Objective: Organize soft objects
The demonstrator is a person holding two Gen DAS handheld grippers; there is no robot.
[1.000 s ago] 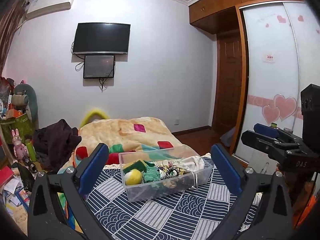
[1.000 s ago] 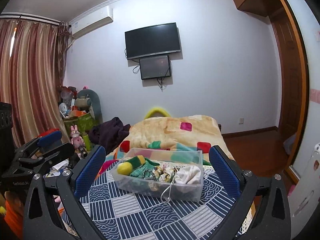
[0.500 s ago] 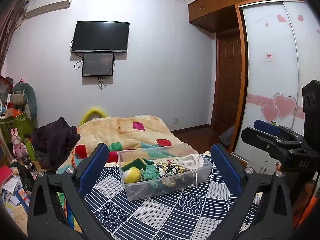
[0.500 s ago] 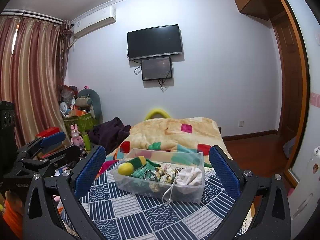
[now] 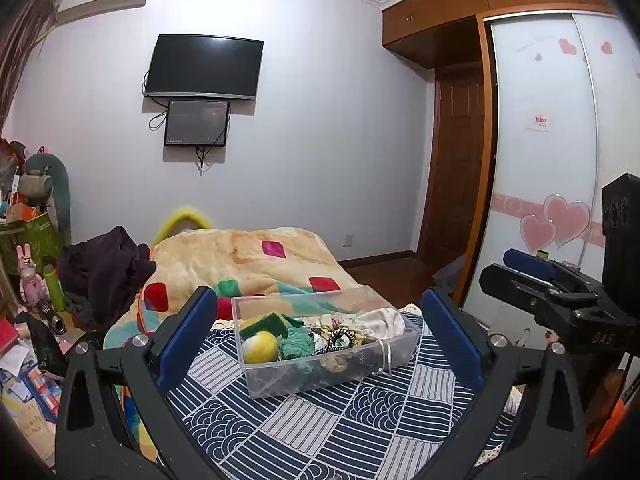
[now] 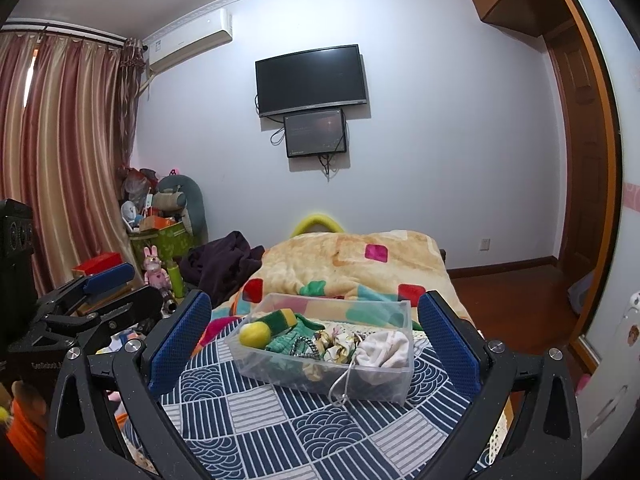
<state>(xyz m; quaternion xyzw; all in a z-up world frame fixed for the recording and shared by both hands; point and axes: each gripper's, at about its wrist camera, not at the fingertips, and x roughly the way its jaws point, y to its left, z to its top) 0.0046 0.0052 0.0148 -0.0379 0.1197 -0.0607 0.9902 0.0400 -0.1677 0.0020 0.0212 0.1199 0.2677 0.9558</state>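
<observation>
The clear plastic bin (image 5: 326, 376) sits on the blue-and-white patterned cloth (image 5: 320, 432) and serves as the reference point. Its contents are packed together and partly hidden behind the translucent wall: the lower layers cannot be made out in either view. Identifiable at the bin's left end are a yellow ball (image 5: 261, 346) and, touching it behind, a green-and-yellow sponge (image 5: 266, 322). A green knitted piece (image 5: 297, 344) lies just beside the ball toward the bin's middle. A tangle of patterned items in the middle is too small to name. A white drawstring pouch (image 6: 386, 349) fills the right end, its cord (image 6: 343, 384) hanging over the near wall. Behind the bin lies an orange blanket (image 6: 352, 256) with coloured squares; its far end is cut off by the bin.

The left gripper (image 5: 320, 340) is held level, short of the bin's near side, fingers spread wide with the bin framed between them, touching nothing. The right gripper (image 6: 316, 338) is held likewise, blue pads (image 6: 178, 344) wide apart and empty. Each gripper appears at the edge of the other's view, only partly visible.
</observation>
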